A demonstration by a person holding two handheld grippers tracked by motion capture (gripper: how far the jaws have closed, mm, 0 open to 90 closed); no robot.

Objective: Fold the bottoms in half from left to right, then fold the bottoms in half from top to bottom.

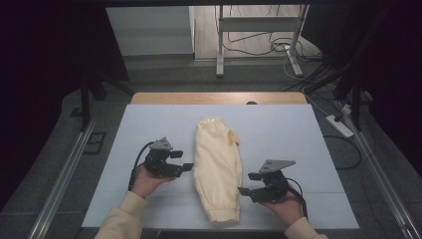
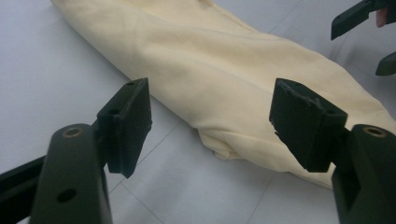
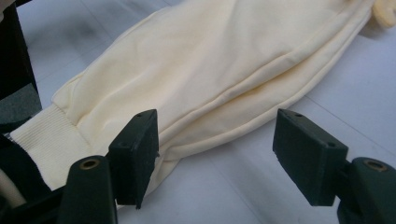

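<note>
Now, biggest thing first:
Table: the pale blue table top (image 1: pixel 149 129) is flat, and all the work sits on it.
Clothing: a folded cream sweatshirt-like piece (image 1: pixel 218 167) lies long and thin in the middle of the table top, between both grippers. Its ribbed cuff end (image 3: pixel 39 140) points toward the person.
Left gripper (image 1: pixel 185 160): just beside the cloth's left edge, jaws apart, nothing in them.
Right gripper (image 1: pixel 250 183): near the cloth's right edge, jaws apart, gripping nothing.
Doing it well: I think the next fold works best if each gripper pinches all the layers at an edge together, low and gently, so the fold stays neat.
Boxes or bins: I see none; nothing is kept inside anything.
</note>
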